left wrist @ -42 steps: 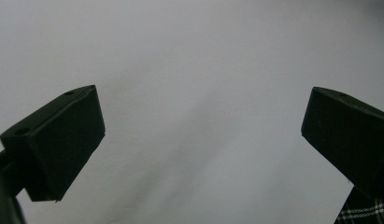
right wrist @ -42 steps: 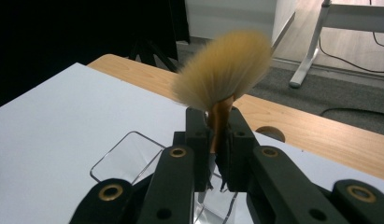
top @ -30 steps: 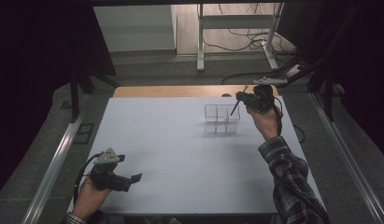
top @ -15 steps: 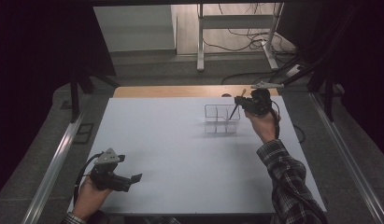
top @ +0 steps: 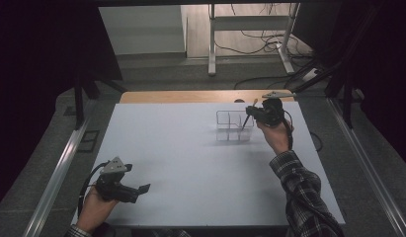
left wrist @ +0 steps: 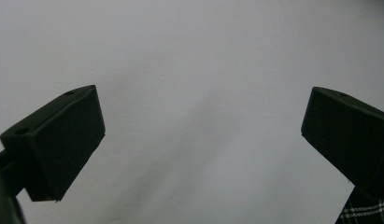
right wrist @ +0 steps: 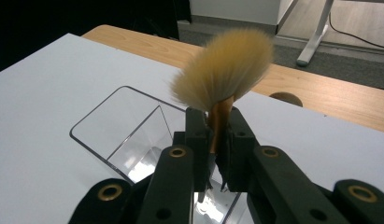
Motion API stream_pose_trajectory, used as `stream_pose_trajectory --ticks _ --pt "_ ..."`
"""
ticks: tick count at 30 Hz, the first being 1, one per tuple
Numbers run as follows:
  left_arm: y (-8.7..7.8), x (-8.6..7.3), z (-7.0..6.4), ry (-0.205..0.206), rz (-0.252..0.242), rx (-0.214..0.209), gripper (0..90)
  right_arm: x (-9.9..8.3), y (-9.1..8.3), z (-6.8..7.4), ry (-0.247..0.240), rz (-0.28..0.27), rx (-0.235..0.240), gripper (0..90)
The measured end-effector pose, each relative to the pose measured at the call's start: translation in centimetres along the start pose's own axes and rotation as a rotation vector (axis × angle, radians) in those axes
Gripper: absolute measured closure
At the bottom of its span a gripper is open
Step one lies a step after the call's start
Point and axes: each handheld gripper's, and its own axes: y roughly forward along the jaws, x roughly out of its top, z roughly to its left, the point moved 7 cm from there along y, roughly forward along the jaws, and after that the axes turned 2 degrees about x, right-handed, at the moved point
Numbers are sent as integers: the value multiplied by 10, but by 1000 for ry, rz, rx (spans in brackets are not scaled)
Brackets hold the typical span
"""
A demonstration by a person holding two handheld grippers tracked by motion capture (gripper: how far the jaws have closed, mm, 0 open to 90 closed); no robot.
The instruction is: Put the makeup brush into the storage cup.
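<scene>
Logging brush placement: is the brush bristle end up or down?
Bristles up: the brush fans above the right tongs, shut on its handle, over the clear organizer.

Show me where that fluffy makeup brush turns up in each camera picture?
High view: makeup brush right of centre, in the right gripper, handle dipping into the clear organizer.
Left gripper view: not in this picture.
Right gripper view: makeup brush at centre, bristles up.
Shared landmark: clear organizer.

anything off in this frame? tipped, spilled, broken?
Nothing stands out. The clear organizer stands upright on the white table. The right tongs are shut on the brush, bristles up, over it. The left tongs are open over bare table.
</scene>
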Motion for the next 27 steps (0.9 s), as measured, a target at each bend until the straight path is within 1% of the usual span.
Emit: stream_pose_trajectory --ticks 6,9,10,11,13,14,15,18,19,20,21,22,25,27 --pt "0 0 0 2 3 0 0 -5 3 -1 7 14 -2 826" --pt "0 0 0 3 4 1 0 -6 4 -1 0 20 -4 822" --pt "0 0 0 3 4 0 0 -6 4 -1 -3 21 -4 805" --pt "1 0 0 3 5 1 0 -5 4 -1 -6 19 -10 731" --pt "1 0 0 4 5 1 1 -2 4 -2 -16 6 -29 514" --pt "1 0 0 4 6 1 1 0 5 -2 -23 2 -43 415" --pt "1 0 0 5 7 2 0 1 6 -3 -27 1 -48 326" --pt "1 0 0 3 5 2 0 1 9 -6 -6 18 -58 102" --pt "1 0 0 3 5 2 0 1 11 -7 1 22 -56 72" --pt "1 0 0 3 4 1 0 0 11 -7 8 23 -56 66" --pt "1 0 0 2 4 0 0 -2 13 -8 8 32 -67 31" --pt "1 0 0 2 3 0 0 -3 14 -8 5 43 -70 14" --pt "1 0 0 1 3 -1 0 -7 15 -9 6 63 -70 8" --pt "1 0 0 1 4 0 0 -8 15 -9 7 63 -70 7"
